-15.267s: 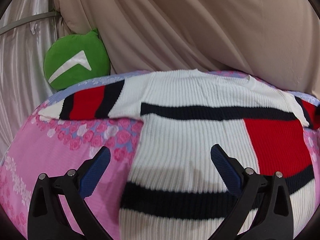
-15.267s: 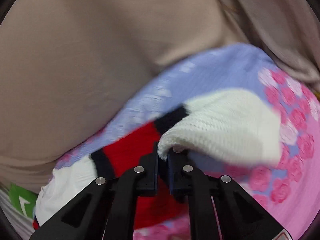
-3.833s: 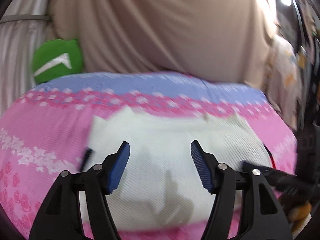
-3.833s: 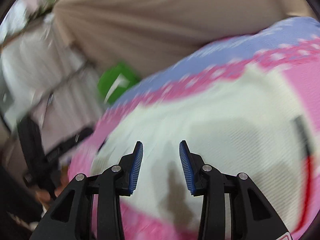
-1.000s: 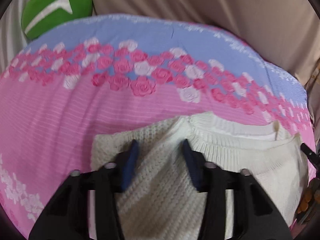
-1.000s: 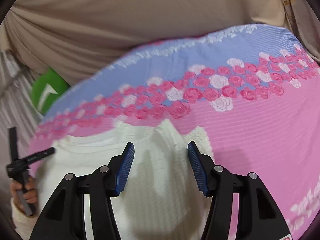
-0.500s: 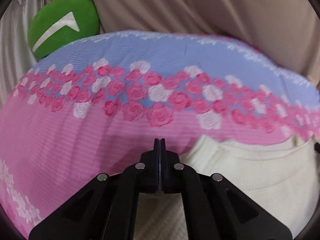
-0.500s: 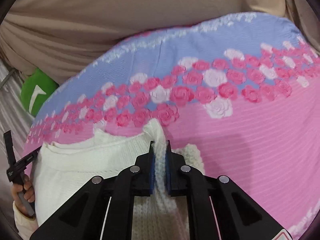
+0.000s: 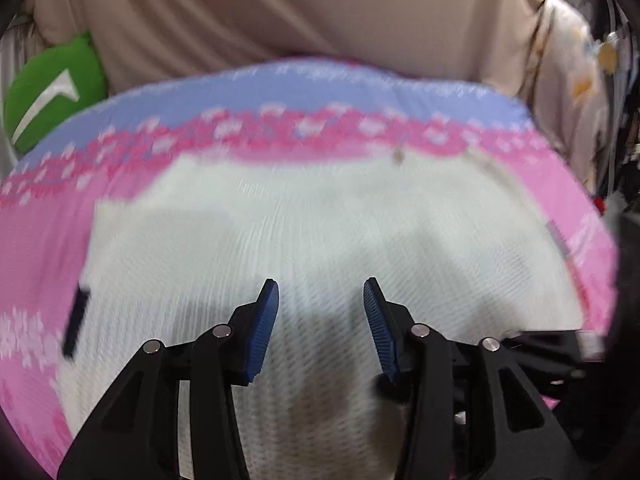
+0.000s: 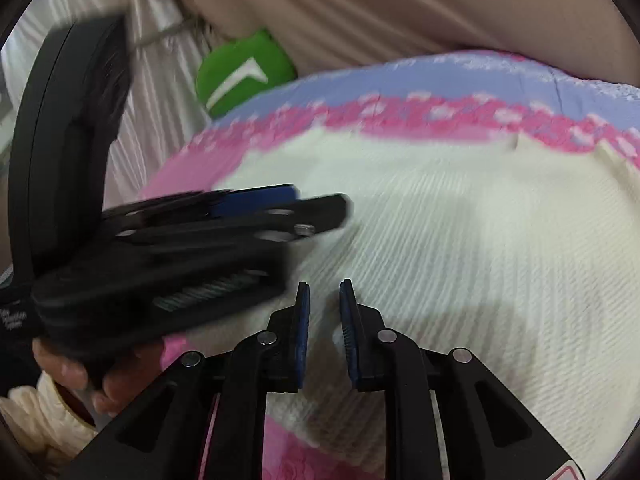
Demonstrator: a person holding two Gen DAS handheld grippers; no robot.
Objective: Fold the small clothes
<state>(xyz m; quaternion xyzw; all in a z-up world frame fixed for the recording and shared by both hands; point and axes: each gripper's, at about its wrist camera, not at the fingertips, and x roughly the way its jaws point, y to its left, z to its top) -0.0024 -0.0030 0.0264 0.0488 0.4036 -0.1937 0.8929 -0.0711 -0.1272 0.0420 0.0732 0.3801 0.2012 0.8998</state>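
Room: tan curtain [image 9: 304, 12] hangs at the back; shiny pale cloth hangs on the left side; both pictures are blurry
Bed: pink bed cover [image 9: 40, 240] with a row of roses and a blue strip at the far edge
Pillow: round green pillow [image 9: 48, 88] with a white mark sits at the far left corner of the bed, next to the curtain
Sweater: white knit sweater [image 9: 320, 232] lies folded and flat on the pink part of the bed; a small dark patch shows at its left edge
Left hand-held gripper [image 9: 318, 328]: blue pads apart and opening; nothing between them; it hangs over the near part of the sweater
Right hand-held gripper [image 10: 323, 332]: pads close together with a small gap, and closing; nothing pinched between them; it is over the near left part of the sweater
Hand: fingers [image 10: 80, 376] wrap the left tool's black handle
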